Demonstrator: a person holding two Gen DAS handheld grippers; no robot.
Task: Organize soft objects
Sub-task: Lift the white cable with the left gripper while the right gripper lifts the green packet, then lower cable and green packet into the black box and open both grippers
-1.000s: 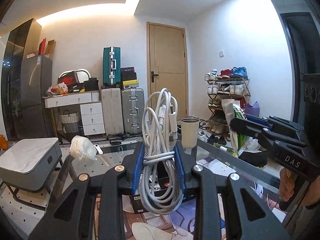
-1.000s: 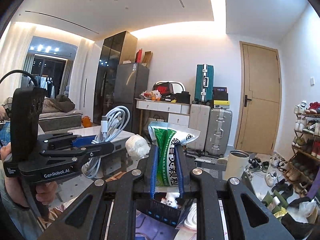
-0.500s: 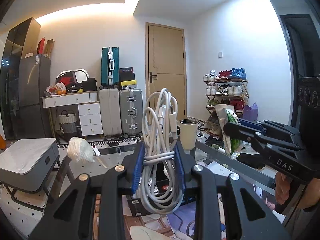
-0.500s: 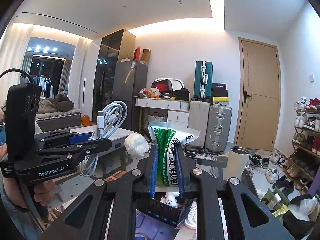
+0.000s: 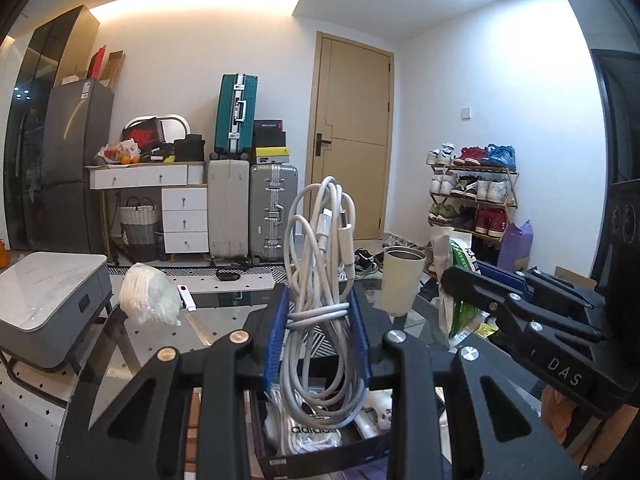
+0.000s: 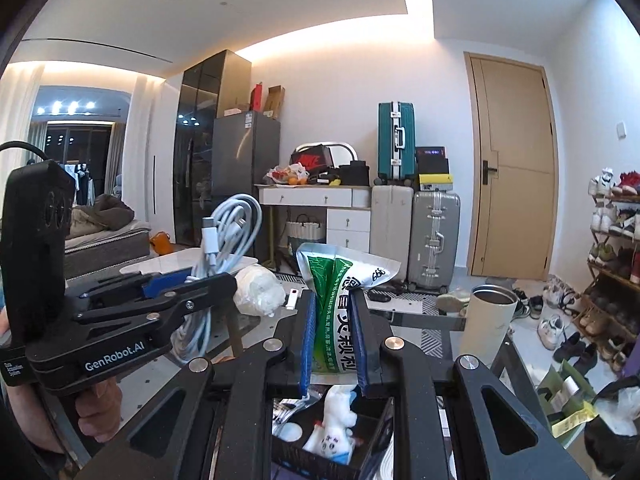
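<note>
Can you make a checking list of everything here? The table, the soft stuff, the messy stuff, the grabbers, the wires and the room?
Surface: glass table, see-through.
Job's things: white cable bundle and green-and-white pouch, both held up; dark box below with a white plush toy.
Clutter: cream cup, white wrapped ball, small white stick.
Grippers: left gripper jaws shut on the cable bundle; right gripper jaws shut on the pouch.
Cables: only the held bundle.
Surroundings: suitcases, door, shoe rack, fridge.

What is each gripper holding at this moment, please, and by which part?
The left gripper clamps the white cable bundle at its wrapped middle; the right gripper pinches the green-and-white pouch at mid-height.
</note>
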